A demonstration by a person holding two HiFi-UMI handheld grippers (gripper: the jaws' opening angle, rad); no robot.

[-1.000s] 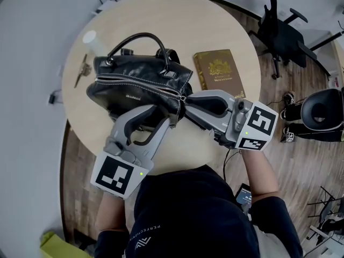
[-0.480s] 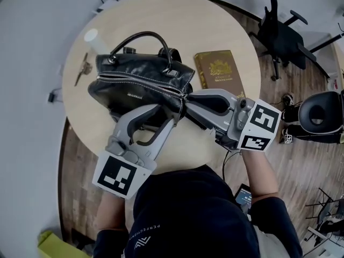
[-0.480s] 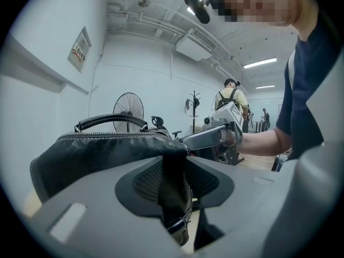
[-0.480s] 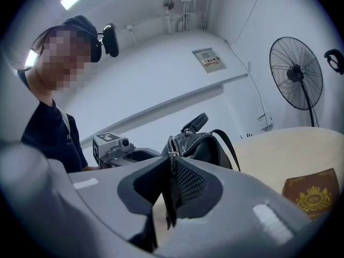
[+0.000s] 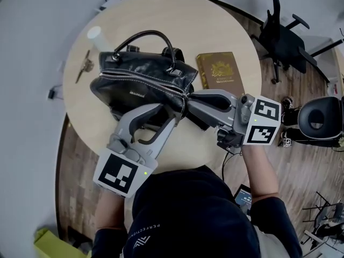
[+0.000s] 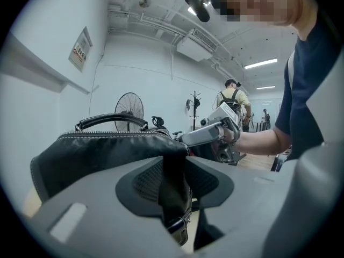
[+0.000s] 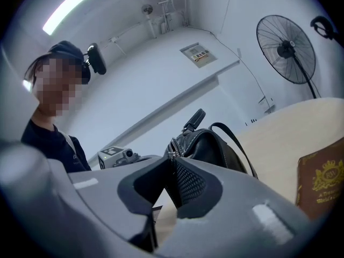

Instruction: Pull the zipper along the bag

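Right gripper (image 5: 189, 102) has rolled slightly since the earlier frame, and the bag (image 5: 140, 93) on the table (image 5: 161, 20) is shifting with it. Its jaws are pinching the zipper (image 5: 141, 79) at the near end, probably on the pull. Left gripper (image 5: 171, 118) is clamping the end strap (image 6: 174, 192). The pull is just beginning; next comes a steady draw along the teeth.

Right of the bag (image 5: 141, 85) the book (image 5: 219, 73) sits close; cup (image 5: 95, 35) at far-left corner. I can pass over bare bench (image 5: 215, 20) beyond.

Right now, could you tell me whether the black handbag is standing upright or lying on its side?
Upright: the handbag stands on the table, its zipper line facing up and its handle arching above the top.
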